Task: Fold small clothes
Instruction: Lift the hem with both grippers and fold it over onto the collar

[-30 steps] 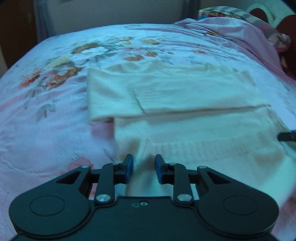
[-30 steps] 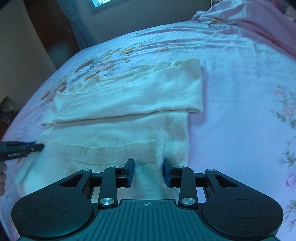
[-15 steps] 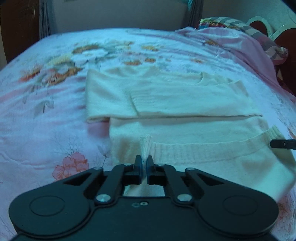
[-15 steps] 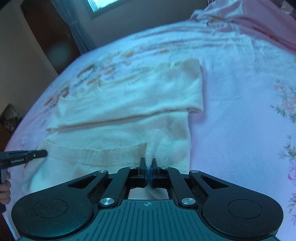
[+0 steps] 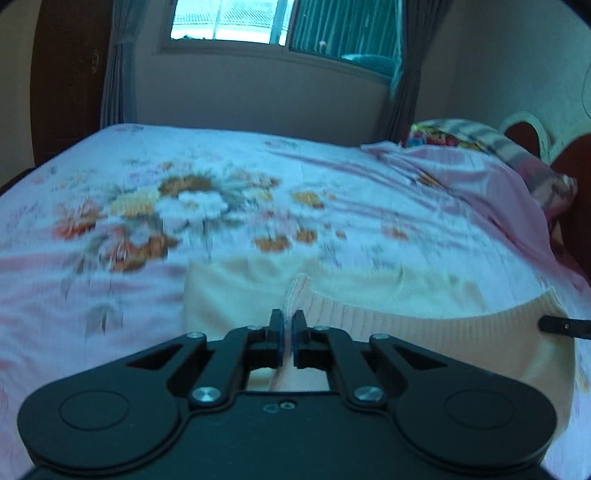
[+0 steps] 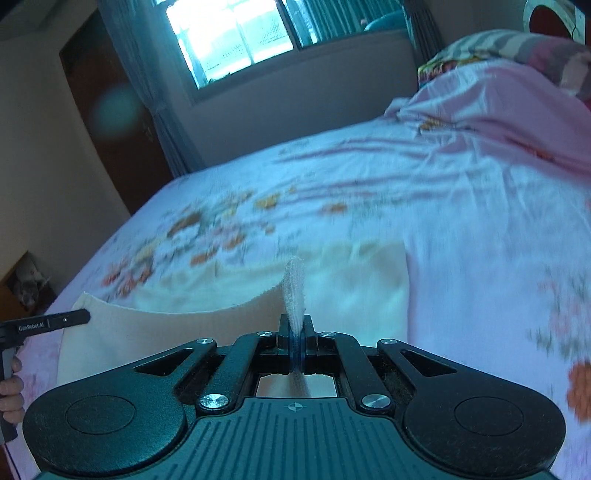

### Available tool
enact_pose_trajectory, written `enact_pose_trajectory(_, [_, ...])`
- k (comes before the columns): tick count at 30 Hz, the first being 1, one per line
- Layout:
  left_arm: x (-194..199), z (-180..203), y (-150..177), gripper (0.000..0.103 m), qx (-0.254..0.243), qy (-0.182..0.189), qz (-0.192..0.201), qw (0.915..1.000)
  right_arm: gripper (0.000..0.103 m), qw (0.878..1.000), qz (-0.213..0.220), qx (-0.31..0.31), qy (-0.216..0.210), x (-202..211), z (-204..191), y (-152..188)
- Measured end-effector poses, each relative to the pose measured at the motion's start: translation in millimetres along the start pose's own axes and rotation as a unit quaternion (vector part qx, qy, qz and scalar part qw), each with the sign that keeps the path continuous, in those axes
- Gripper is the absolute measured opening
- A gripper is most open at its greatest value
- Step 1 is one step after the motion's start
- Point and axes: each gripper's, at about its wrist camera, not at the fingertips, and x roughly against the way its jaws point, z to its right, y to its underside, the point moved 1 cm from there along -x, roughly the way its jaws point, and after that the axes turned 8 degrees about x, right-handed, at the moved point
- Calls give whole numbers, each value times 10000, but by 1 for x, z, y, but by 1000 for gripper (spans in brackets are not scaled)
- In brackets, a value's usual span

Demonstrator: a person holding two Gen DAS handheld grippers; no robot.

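Cream knit sweater (image 5: 424,306) lies on the bed (image 5: 110,302), w/ its ribbed hem raised off the floral sheet at the near edge of the bed. Left gripper (image 5: 287,334) is clamped on a pinch of that hem: blue pads nearly together, a thin ridge of knit standing up btwn them. Same in the right wrist view, where the right gripper (image 6: 296,349) is pressed tight on the hem, a fuzzy tab of fabric sticking up above the fingers (image 6: 309,332).

Hem stretches as a band btwn the two grippers; in the left view it runs rightward to the tip of the right gripper at the frame's right edge, and in the right view it sags leftward to the left gripper's tip (image 6: 55,320) (marked GenRobot.AI). The person's left hand (image 6: 11,391) shows at the far left of that view, wrapped round the handle.

Rest of the sweater (image 6: 351,280) lies beyond the lifted hem, flat on the sheet, blurred, so fold lines can't be made out. Sheet carries an orange and white flower print (image 5: 184,206) toward the bed's left side. Pink blanket (image 5: 498,184) is bunched at the right end of the bed, w/ a striped, patterned pillow (image 5: 476,134) past it. Window (image 6: 236,33) w/ curtains on the far wall.
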Motion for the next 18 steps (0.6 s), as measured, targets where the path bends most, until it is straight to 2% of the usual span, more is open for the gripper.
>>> enact_pose_trajectory(7, [-64, 2, -35, 3, 148, -284, 78, 9995, 2, 9998, 90, 49, 181, -68, 15, -44])
enact_pose_trajectory(13, [-121, 3, -41, 3, 139, -489, -64, 9987, 2, 9986, -114, 174, 476, -134, 29, -54])
enact_pose_trajectory(17, [-157, -4, -25, 6, 57, -876, -419, 9953, 2, 9940, -409, 321, 959, -169, 41, -43])
enact_pose_trajectory(18, [-165, -7, -18, 13, 8, -1021, -607, 9929, 2, 9915, -586, 403, 1090, -178, 43, -37])
